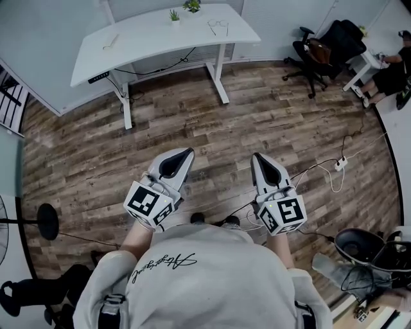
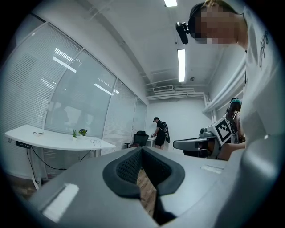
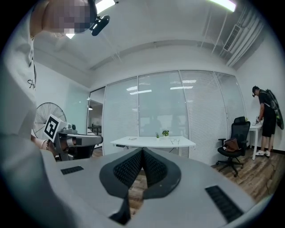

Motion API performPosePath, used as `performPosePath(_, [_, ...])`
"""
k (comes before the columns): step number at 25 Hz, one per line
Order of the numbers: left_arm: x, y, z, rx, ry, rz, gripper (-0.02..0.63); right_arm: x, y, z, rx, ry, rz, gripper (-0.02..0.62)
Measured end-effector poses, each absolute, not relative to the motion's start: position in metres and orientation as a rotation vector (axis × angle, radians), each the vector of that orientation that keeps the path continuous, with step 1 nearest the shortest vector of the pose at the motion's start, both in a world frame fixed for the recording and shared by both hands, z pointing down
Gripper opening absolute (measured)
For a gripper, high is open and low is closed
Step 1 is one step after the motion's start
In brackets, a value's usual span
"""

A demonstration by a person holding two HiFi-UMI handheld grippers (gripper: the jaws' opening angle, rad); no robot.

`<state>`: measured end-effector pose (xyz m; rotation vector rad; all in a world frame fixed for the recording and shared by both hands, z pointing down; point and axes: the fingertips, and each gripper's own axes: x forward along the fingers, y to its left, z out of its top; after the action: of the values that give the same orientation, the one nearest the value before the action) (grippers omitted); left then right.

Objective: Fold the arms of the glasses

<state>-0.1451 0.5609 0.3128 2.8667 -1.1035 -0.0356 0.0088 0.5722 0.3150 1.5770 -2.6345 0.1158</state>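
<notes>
The glasses (image 1: 218, 27) lie with arms spread on the far right part of the white desk (image 1: 148, 45), well ahead of me across the wooden floor. In the gripper views they are a small wire shape, the glasses (image 2: 95, 142) and the glasses (image 3: 175, 141) on the desk top. My left gripper (image 1: 186, 154) and right gripper (image 1: 257, 157) are held level at waist height over the floor, far from the desk. Both are shut with nothing between their jaws.
Two small potted plants (image 1: 183, 9) and a pale flat object (image 1: 110, 42) also sit on the desk. A black office chair (image 1: 321, 48) stands to the right, a person (image 1: 388, 71) at another desk beyond it. A fan (image 1: 45, 222) stands at left, cables (image 1: 321, 170) trail on the floor.
</notes>
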Motion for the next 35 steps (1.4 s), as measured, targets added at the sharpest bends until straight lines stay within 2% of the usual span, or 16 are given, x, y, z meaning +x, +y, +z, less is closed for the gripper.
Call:
performPosePath(12, [-0.182,0.552,0.319,2.800,-1.145,-0.084,0.007,-0.009,0.572,0.314,1.712,-2.623,0.130,0.014])
performPosePath(13, [-0.183,0.551,0.318,2.804,-1.144,-0.090,0.027,-0.010,0.570,0.314,1.716,-2.623,0.139,0.071])
performPosePath(14, [-0.183,0.551,0.318,2.811,-1.139,-0.093,0.048,-0.010,0.569,0.315,1.721,-2.623,0.148,0.101])
performPosePath(17, [-0.182,0.554,0.317,2.850,-1.104,-0.076,0.092,-0.011,0.568,0.316,1.750,-2.619,0.168,0.175])
performPosePath(19, [-0.182,0.555,0.316,2.869,-1.096,-0.056,0.142,-0.012,0.569,0.316,1.759,-2.626,0.173,0.199])
performPosePath(22, [-0.186,0.553,0.316,2.854,-1.112,-0.074,0.234,-0.012,0.568,0.318,1.778,-2.632,0.182,0.302])
performPosePath(25, [-0.190,0.552,0.314,2.847,-1.129,-0.086,0.288,-0.011,0.571,0.317,1.815,-2.627,0.177,0.374])
performPosePath(30, [-0.198,0.551,0.313,2.845,-1.141,-0.095,0.334,-0.011,0.573,0.314,1.852,-2.601,0.174,0.430])
performPosePath(35, [-0.201,0.550,0.315,2.849,-1.125,-0.096,0.339,-0.010,0.578,0.318,1.874,-2.578,0.187,0.436])
